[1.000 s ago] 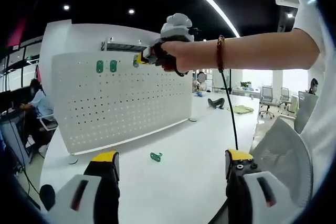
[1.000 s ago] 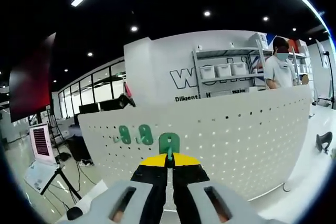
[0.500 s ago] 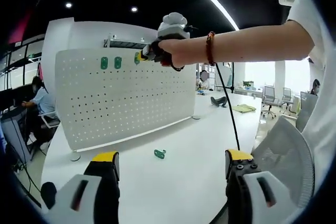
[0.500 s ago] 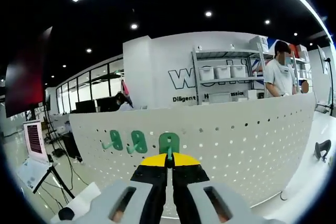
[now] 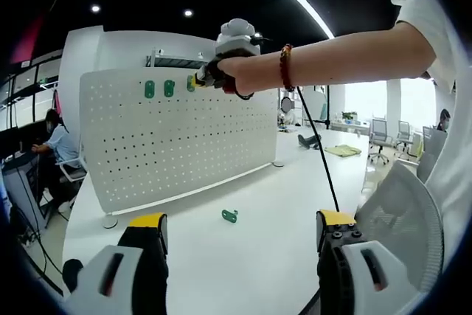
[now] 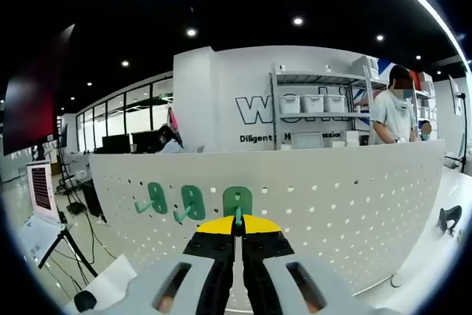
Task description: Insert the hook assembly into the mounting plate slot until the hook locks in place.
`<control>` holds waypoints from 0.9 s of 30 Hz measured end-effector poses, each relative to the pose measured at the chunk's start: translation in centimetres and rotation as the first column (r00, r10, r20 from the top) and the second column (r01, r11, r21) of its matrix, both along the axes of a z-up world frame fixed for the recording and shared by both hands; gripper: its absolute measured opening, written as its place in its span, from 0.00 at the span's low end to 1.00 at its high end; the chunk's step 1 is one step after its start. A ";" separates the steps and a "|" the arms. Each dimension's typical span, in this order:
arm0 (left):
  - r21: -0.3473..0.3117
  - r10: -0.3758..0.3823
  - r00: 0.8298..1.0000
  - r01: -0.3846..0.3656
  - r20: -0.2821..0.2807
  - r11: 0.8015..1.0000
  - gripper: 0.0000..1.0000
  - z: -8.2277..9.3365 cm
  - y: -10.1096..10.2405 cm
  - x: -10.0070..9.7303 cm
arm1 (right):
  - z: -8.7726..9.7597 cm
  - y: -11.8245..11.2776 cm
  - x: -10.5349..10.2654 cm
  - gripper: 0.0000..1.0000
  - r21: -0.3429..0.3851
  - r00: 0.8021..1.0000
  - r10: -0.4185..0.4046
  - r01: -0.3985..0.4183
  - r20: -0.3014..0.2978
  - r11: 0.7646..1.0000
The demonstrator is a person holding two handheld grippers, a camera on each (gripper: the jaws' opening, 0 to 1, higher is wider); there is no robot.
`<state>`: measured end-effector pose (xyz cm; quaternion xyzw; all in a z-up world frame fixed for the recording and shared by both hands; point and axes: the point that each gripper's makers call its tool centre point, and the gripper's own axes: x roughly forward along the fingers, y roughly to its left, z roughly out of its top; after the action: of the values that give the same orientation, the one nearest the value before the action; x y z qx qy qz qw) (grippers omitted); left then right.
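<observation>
A white pegboard mounting plate point(image 5: 169, 145) stands upright on the white table point(image 5: 287, 197). Two green hooks point(image 5: 150, 88) point(image 5: 169, 88) hang near its top edge. Beside them, a person's hand presses my right gripper point(image 5: 193, 82) against the board. In the right gripper view, my right gripper point(image 6: 237, 225) is shut on a green hook assembly point(image 6: 237, 201) held flat against the plate point(image 6: 332, 197), to the right of the two mounted hooks point(image 6: 155, 197) point(image 6: 190, 202). A loose green hook point(image 5: 230, 216) lies on the table. My left gripper point(image 5: 242, 230) hangs open above the table's near side.
A mesh office chair point(image 5: 398, 212) stands close at the right. The right gripper's black cable point(image 5: 318, 145) hangs down from the arm. A seated person point(image 5: 51, 145) is left of the board. Behind the plate are shelves point(image 6: 317, 101) and a standing person point(image 6: 391, 105).
The right gripper stays shut on the hook at the plate, and its view has swung so the mounted hooks sit further left. The left gripper stays open, and its view has drifted slightly.
</observation>
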<state>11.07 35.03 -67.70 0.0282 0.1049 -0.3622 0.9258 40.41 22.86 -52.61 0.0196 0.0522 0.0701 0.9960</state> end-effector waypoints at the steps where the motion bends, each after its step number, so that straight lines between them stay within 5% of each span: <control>1: -0.004 0.002 1.000 -0.002 -0.002 1.000 0.85 0.0 0.0 0.0 | 0.1 0.1 0.2 0.01 0.005 1.000 -0.002 0.002 0.000 1.000; 27: -0.012 0.022 1.000 -0.022 -0.010 1.000 0.84 -0.4 0.9 0.6 | -0.8 0.1 2.3 0.01 -0.031 0.999 -0.026 0.025 -0.036 0.999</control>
<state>11.71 35.90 -68.07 0.0197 0.1077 -0.3527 0.9293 42.67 22.98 -53.41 0.0064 0.0709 0.0560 0.9959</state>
